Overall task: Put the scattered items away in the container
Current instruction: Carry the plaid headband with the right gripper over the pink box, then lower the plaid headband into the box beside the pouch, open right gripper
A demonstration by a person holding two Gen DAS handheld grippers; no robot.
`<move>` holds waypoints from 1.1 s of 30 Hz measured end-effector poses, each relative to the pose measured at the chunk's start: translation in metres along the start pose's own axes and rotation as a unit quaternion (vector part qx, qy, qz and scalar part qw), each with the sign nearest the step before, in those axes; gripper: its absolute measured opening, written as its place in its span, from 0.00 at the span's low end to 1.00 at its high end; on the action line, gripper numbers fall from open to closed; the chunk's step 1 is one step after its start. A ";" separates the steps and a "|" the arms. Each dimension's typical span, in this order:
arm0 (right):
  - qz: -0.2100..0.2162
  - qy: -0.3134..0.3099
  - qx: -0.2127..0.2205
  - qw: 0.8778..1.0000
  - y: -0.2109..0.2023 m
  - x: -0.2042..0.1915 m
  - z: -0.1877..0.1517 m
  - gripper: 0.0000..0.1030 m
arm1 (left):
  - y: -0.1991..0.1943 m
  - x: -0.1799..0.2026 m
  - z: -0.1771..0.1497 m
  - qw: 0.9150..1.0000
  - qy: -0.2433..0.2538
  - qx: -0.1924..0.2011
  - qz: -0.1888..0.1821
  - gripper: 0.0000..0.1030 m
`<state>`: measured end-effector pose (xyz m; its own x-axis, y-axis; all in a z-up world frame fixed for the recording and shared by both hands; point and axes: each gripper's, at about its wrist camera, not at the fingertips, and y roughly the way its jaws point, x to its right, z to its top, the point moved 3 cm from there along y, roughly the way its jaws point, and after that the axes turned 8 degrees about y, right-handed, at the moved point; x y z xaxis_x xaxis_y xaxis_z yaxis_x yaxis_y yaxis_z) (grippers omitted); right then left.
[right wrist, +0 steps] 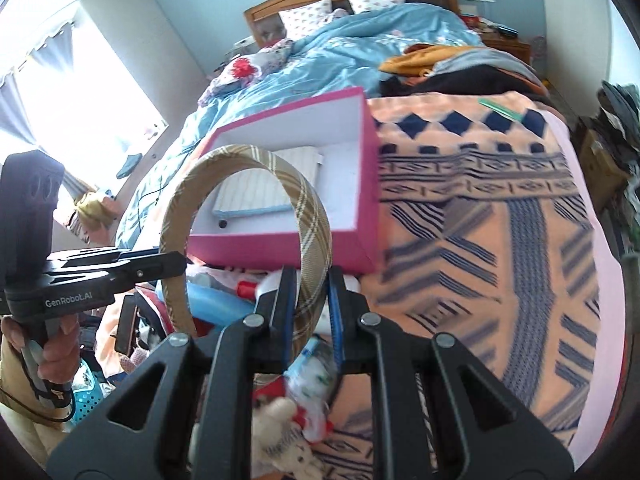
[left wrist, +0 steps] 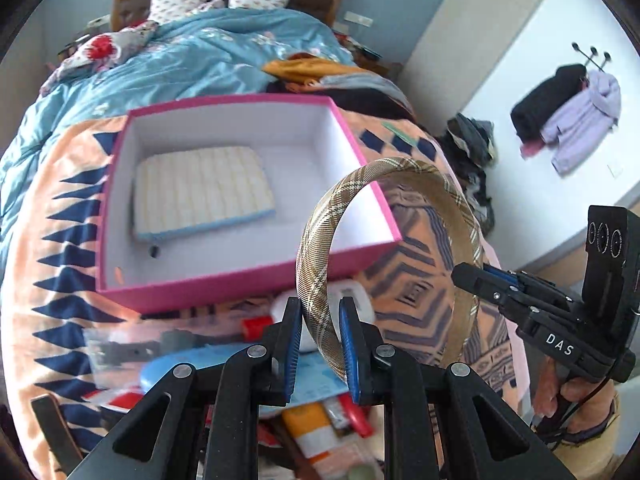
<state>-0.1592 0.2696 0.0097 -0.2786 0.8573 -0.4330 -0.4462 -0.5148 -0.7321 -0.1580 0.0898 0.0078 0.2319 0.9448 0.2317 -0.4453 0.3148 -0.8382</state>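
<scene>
A tan plaid headband (left wrist: 320, 220) arches up in front of an open pink box (left wrist: 224, 284) that stands on the patterned blanket. My left gripper (left wrist: 320, 312) is shut on one end of the headband. My right gripper (right wrist: 313, 280) is shut on the other end (right wrist: 316, 240); it also shows at the right of the left wrist view (left wrist: 472, 276). The box (right wrist: 280, 248) holds a cream quilted pad (left wrist: 204, 192) and a small dark item (left wrist: 153, 251). Scattered items (left wrist: 312, 420) lie below the grippers: tubes, a blue case, a small plush toy (right wrist: 288, 440).
The bed carries a blue duvet (left wrist: 208, 52), pillows and heaped clothes (left wrist: 320, 72). The orange patterned blanket (right wrist: 500, 240) spreads to the right of the box. Coats hang on a wall rack (left wrist: 568, 108). A bright window (right wrist: 60, 92) is at the left.
</scene>
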 end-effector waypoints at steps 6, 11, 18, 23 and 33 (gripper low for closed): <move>0.013 -0.004 -0.005 1.000 0.021 -0.012 0.020 0.17 | -0.002 -0.026 0.019 1.000 -0.013 0.002 0.016 0.18; 0.015 -0.005 -0.013 1.000 0.040 -0.014 0.040 0.17 | 0.008 -0.041 0.038 1.000 -0.015 -0.004 0.026 0.18; -0.001 -0.009 -0.027 1.000 0.072 -0.012 0.068 0.17 | 0.034 -0.060 0.065 0.998 -0.029 -0.025 0.042 0.18; -0.020 -0.015 -0.045 0.999 0.098 -0.007 0.081 0.17 | 0.057 -0.069 0.078 0.997 -0.030 -0.040 0.058 0.18; -0.044 -0.017 -0.064 0.997 0.132 0.001 0.096 0.17 | 0.091 -0.085 0.085 0.995 -0.045 -0.058 0.067 0.18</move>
<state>-0.3001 0.2015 -0.0371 -0.2720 0.8972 -0.3480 -0.3583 -0.4300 -0.8287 -0.2922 0.0460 -0.0462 0.0972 0.9835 0.1524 -0.3623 0.1776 -0.9150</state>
